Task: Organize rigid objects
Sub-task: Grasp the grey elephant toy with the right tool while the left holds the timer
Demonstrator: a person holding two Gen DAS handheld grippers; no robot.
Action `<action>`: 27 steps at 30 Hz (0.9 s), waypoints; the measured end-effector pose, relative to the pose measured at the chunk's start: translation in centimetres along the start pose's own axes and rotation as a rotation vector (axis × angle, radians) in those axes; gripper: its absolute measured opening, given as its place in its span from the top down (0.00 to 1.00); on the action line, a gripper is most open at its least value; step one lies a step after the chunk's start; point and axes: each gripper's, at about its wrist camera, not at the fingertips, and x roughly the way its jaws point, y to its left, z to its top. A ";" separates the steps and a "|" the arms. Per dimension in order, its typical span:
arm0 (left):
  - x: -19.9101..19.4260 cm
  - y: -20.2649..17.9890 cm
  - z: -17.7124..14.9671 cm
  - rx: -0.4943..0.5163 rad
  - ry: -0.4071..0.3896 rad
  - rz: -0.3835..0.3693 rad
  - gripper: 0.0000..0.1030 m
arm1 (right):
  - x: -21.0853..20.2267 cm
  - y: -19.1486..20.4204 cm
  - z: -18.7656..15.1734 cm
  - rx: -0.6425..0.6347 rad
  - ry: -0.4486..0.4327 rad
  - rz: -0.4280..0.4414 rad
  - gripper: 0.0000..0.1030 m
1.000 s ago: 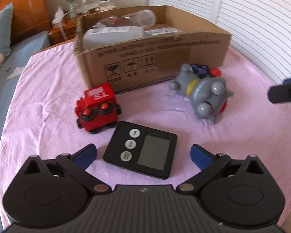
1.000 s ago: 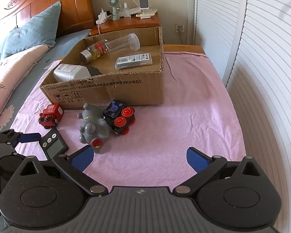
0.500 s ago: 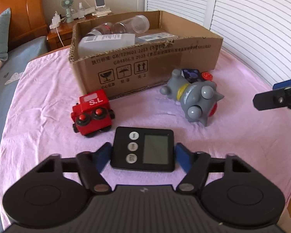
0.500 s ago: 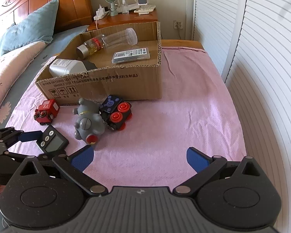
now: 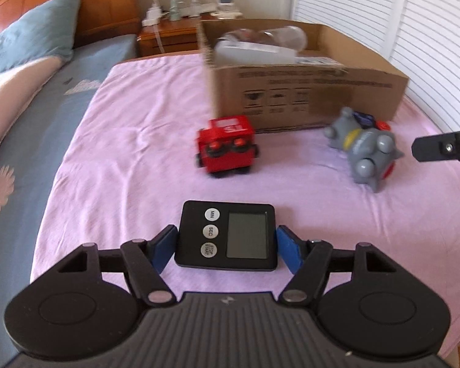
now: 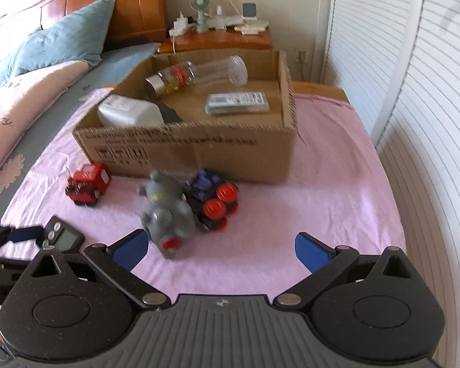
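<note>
My left gripper (image 5: 227, 245) is shut on a black digital timer (image 5: 227, 234), its blue pads against the timer's two sides, above the pink cloth. The timer also shows in the right wrist view (image 6: 63, 236). A red toy truck (image 5: 225, 148) stands in front of the cardboard box (image 5: 306, 92). A grey toy figure (image 5: 365, 150) lies beside a dark toy car with red wheels (image 6: 213, 199). My right gripper (image 6: 219, 250) is open and empty, its left pad close to the grey figure (image 6: 165, 214).
The box (image 6: 199, 150) holds a clear bottle (image 6: 199, 72), a white bottle (image 6: 128, 112) and a remote (image 6: 237, 102). White louvred doors (image 6: 414, 92) stand at the right. A bed with a blue pillow (image 6: 58, 43) is at the left, a nightstand (image 6: 217, 38) behind.
My left gripper closed on the timer and lifted it, swinging left. My right gripper moved forward toward the grey figure and stayed open.
</note>
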 end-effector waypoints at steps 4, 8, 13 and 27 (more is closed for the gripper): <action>-0.1 0.4 -0.2 -0.001 -0.008 0.008 0.32 | 1.3 0.9 1.3 0.019 -0.013 0.002 0.00; 0.0 0.4 -0.2 0.005 -0.009 0.013 0.24 | 2.9 2.0 2.7 0.036 -0.029 -0.023 0.00; 0.2 0.8 -0.3 0.003 -0.007 0.013 0.17 | 5.4 3.1 4.2 0.059 -0.016 -0.060 0.00; 0.4 1.1 -0.5 -0.004 -0.005 0.010 0.08 | 6.1 3.5 3.0 0.021 0.012 -0.122 0.00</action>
